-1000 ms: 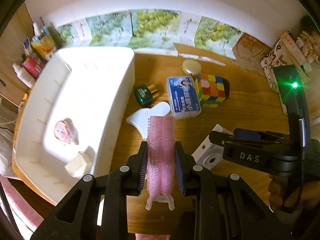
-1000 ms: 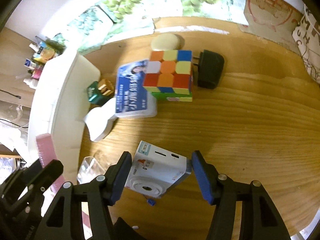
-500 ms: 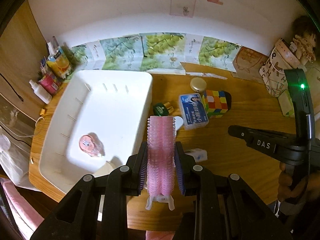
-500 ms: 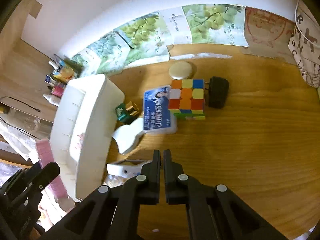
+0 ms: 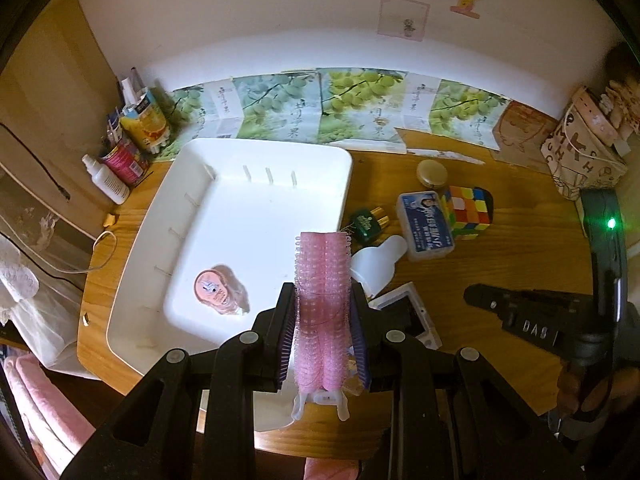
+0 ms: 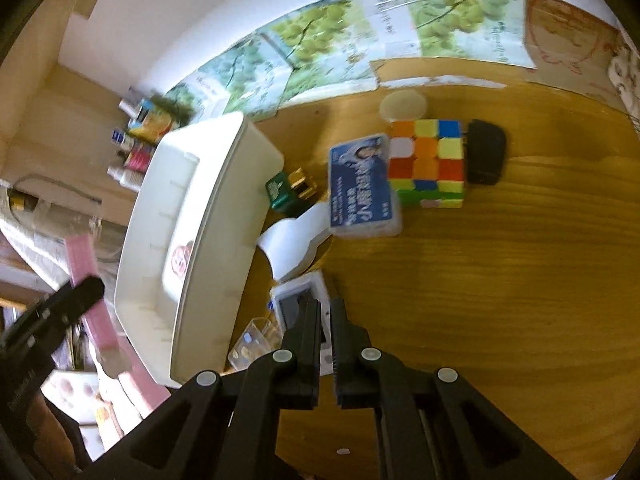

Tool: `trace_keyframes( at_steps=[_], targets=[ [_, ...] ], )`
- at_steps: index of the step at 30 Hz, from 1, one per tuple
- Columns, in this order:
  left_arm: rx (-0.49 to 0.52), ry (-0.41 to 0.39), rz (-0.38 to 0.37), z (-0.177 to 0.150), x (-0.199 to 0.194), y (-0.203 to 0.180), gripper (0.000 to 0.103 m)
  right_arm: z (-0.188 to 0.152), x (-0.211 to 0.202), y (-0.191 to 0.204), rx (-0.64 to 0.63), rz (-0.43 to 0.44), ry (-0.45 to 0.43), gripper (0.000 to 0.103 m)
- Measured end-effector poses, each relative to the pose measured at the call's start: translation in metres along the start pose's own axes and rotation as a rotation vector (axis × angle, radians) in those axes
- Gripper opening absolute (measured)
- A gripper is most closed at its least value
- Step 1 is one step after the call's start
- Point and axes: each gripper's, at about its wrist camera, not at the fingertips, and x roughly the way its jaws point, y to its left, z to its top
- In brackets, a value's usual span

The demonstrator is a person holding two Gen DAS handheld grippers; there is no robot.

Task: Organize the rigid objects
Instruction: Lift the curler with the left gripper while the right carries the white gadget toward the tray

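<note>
My left gripper (image 5: 323, 292) is shut on a pink bristly hair roller (image 5: 322, 280), held above the near right edge of a white tray (image 5: 256, 160). A round pink item (image 5: 216, 292) lies inside the tray. My right gripper (image 6: 325, 306) is shut, with nothing visible between its pads. A white instant camera (image 6: 298, 300) lies on the wooden table just beyond its tips, screen side up. In the left wrist view the camera (image 5: 416, 312) is partly hidden behind my left finger, and the right gripper (image 5: 472, 296) hangs to its right.
Right of the tray sit a green bottle with a gold cap (image 6: 288, 190), a white curved piece (image 6: 292, 244), a blue-labelled box (image 6: 360, 184), a colour cube (image 6: 428, 160), a black adapter (image 6: 484, 152) and a beige compact (image 6: 404, 106). Bottles (image 5: 132, 144) crowd the back left corner.
The right gripper, open around the camera a second ago, has shut empty and risen; the camera has tipped over towards the tray. The left gripper has lifted with the roller.
</note>
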Motion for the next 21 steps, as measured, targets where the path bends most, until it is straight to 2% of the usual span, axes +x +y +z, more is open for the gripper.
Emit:
trace_keyframes(
  at_steps=[1, 5, 11, 16, 21],
  targets=[
    [-0.004, 0.002, 0.003, 0.0, 0.0, 0.001, 0.027, -0.001, 0.003, 0.001, -0.013, 0.002, 0.009, 0.01],
    [-0.023, 0.008, 0.012, -0.003, 0.0, 0.006, 0.027, -0.007, 0.017, 0.007, -0.058, -0.007, 0.051, 0.038],
    [-0.052, 0.016, 0.025, -0.008, 0.0, 0.014, 0.027, -0.018, 0.045, 0.017, -0.112, -0.02, 0.137, 0.06],
    [-0.076, 0.027, 0.039, -0.012, 0.001, 0.022, 0.027, -0.021, 0.065, 0.023, -0.13, -0.042, 0.186, 0.069],
    [-0.103, 0.039, 0.055, -0.016, 0.002, 0.034, 0.027, -0.02, 0.083, 0.023, -0.108, -0.087, 0.22, 0.07]
  ],
)
